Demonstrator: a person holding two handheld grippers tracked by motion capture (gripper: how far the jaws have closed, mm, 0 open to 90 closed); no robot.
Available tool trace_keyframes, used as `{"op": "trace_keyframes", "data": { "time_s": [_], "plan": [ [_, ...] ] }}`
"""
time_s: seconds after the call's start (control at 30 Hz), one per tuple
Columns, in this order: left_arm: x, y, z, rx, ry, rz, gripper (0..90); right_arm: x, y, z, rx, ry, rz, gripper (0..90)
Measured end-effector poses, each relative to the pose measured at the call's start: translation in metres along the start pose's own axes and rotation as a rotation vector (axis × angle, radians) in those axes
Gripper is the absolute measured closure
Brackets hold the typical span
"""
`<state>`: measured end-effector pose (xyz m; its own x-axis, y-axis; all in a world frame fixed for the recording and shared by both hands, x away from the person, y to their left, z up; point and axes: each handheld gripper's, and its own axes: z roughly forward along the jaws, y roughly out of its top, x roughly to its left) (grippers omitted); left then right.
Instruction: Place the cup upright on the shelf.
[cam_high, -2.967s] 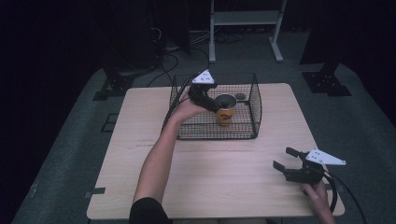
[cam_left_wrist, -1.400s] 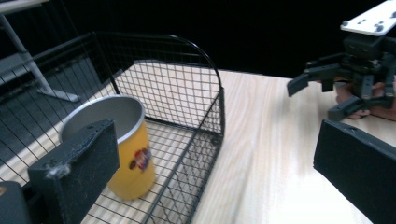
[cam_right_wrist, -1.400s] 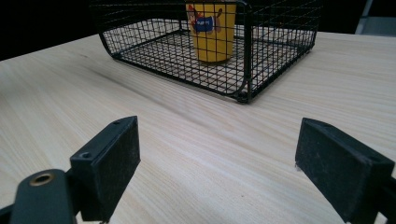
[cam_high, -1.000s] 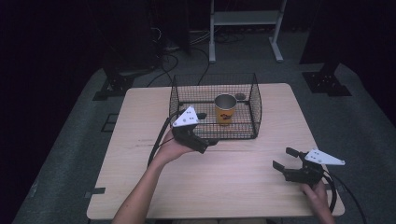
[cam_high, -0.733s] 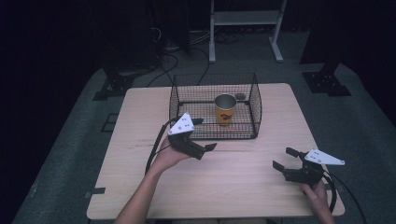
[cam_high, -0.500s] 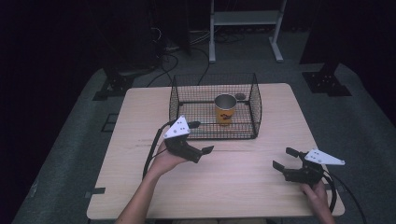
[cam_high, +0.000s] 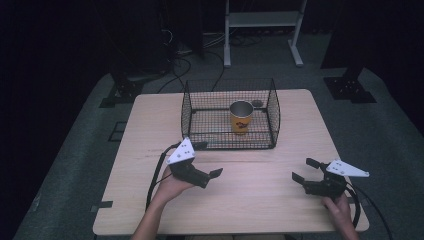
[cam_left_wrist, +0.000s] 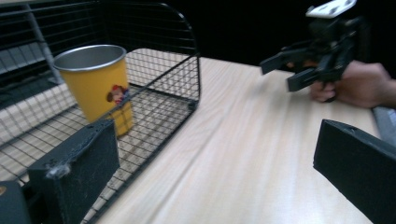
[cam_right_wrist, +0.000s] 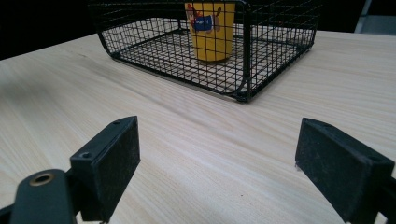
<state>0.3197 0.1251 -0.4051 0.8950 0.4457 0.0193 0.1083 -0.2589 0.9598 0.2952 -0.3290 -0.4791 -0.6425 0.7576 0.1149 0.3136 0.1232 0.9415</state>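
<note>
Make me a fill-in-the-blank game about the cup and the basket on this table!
1. The yellow cup stands inside the wire ____.
2. The left gripper has its jaws ____ and holds nothing.
3. The basket sits on a ____ table.
4. The cup stands ____, its mouth facing up.

Missing words: basket; open; wooden; upright

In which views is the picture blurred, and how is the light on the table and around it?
High view: the table is evenly lit, the surroundings are nearly black. Left gripper view: the right gripper and its hand look soft and blurred; the yellow cup is sharper. Right gripper view: the near jaws are slightly soft, the wire basket sharp, no glare.
</note>
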Motion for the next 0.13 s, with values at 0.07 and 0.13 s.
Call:
{"op": "trace_keyframes", "data": {
  "time_s": [0.07,0.13],
  "plan": [
    [-0.0043,-0.0052,-0.0050,-0.016,0.003,-0.008,0.0,-0.0002,-0.0001,-0.0002,-0.002,0.001,0.002,12.9],
    [-0.0080,-0.0113,-0.0087,-0.014,0.020,-0.003,0.0,-0.0007,-0.0002,-0.0006,-0.006,0.004,0.005,12.9]
  ]
}}
